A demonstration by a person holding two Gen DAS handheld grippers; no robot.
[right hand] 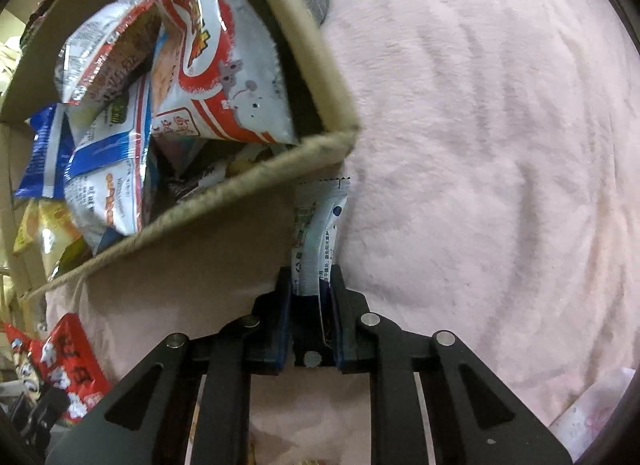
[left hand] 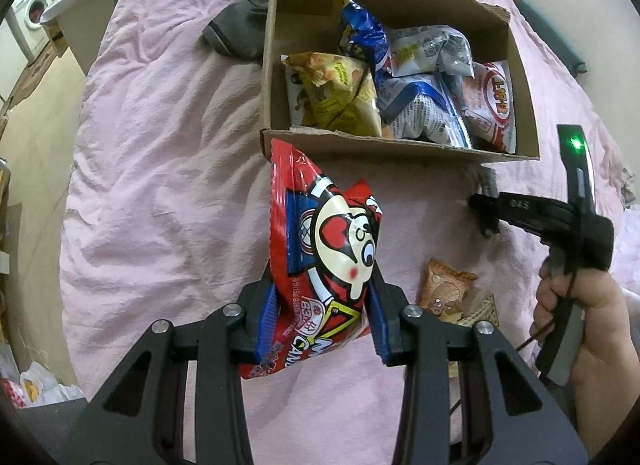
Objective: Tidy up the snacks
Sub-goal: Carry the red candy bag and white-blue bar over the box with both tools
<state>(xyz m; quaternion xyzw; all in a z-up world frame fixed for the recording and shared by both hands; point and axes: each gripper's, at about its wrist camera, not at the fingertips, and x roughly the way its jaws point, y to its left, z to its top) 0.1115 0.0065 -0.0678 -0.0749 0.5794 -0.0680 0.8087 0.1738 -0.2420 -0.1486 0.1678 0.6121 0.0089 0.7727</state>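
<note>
My left gripper [left hand: 324, 297] is shut on a red candy bag [left hand: 324, 249] with a cartoon face and holds it above the pink bed, just in front of the cardboard box [left hand: 384, 147]. The box holds several snack bags. My right gripper [right hand: 310, 285] is shut on a small white and blue snack packet [right hand: 320, 233], right beside the box's near corner [right hand: 256, 201]. In the left wrist view the right gripper [left hand: 486, 205] shows at the right, under the box's front wall. The red bag also shows in the right wrist view [right hand: 68, 361].
A small brown snack pack [left hand: 446, 289] and another pack [left hand: 480, 315] lie on the pink bedspread [left hand: 168, 169] near the right hand. A grey garment [left hand: 236, 33] lies left of the box. A washing machine [left hand: 28, 17] stands off the bed at far left.
</note>
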